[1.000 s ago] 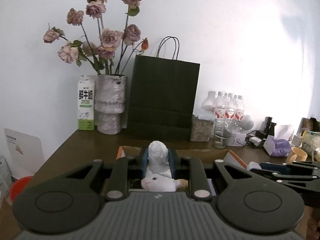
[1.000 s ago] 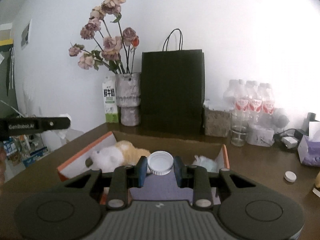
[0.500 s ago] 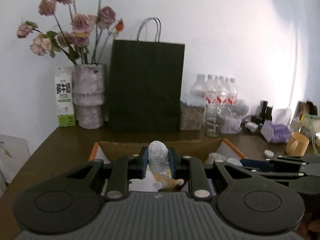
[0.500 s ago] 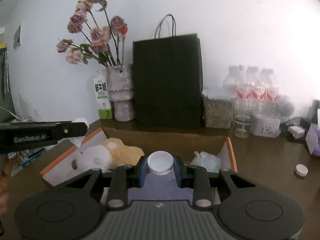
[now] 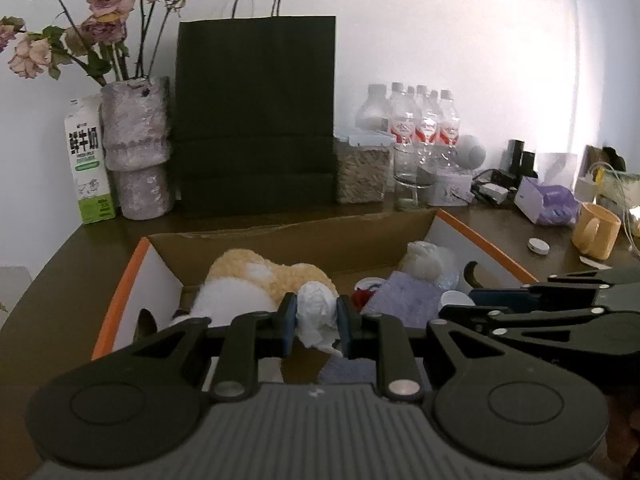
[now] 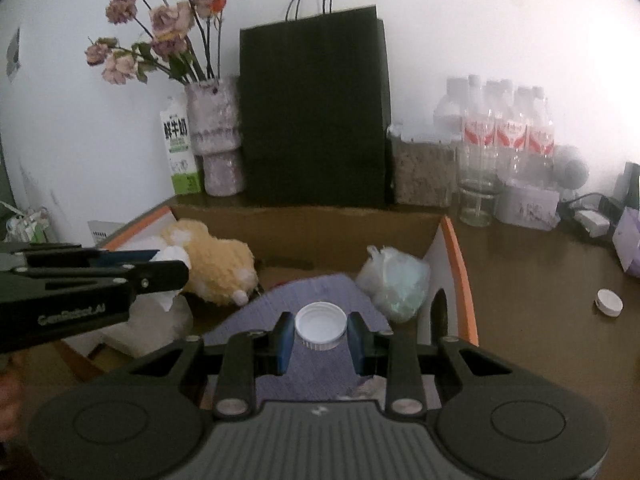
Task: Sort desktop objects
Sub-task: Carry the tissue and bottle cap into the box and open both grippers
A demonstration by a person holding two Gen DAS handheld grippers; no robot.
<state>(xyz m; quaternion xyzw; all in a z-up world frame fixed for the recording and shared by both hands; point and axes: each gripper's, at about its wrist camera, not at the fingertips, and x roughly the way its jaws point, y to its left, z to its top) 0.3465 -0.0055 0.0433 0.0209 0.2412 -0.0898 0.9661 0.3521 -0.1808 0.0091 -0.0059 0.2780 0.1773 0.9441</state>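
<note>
My left gripper [image 5: 317, 320] is shut on a crumpled white tissue [image 5: 318, 312] and holds it over the open cardboard box [image 5: 280, 236] with orange edges. My right gripper [image 6: 320, 330] is shut on a white bottle cap [image 6: 320, 325] and holds it over the same box [image 6: 454, 248], above a purple cloth [image 6: 316, 292]. The box holds a tan and white plush toy [image 5: 264, 276], the purple cloth [image 5: 404, 296] and a white plastic bag [image 6: 394, 276]. The left gripper also shows at the left of the right wrist view [image 6: 172, 260], and the right gripper at the right of the left wrist view [image 5: 460, 306].
Behind the box stand a black paper bag [image 5: 256, 116], a vase of dried roses [image 5: 134, 148], a milk carton [image 5: 88, 164], a grain-filled container [image 5: 362, 172] and several water bottles [image 5: 420, 120]. To the right lie another white cap [image 6: 609, 302], a yellow mug [image 5: 596, 230] and a purple tissue pack [image 5: 546, 200].
Both grippers have moved forward and lower over the box while keeping their loads. The box contents now show much closer in both views.
</note>
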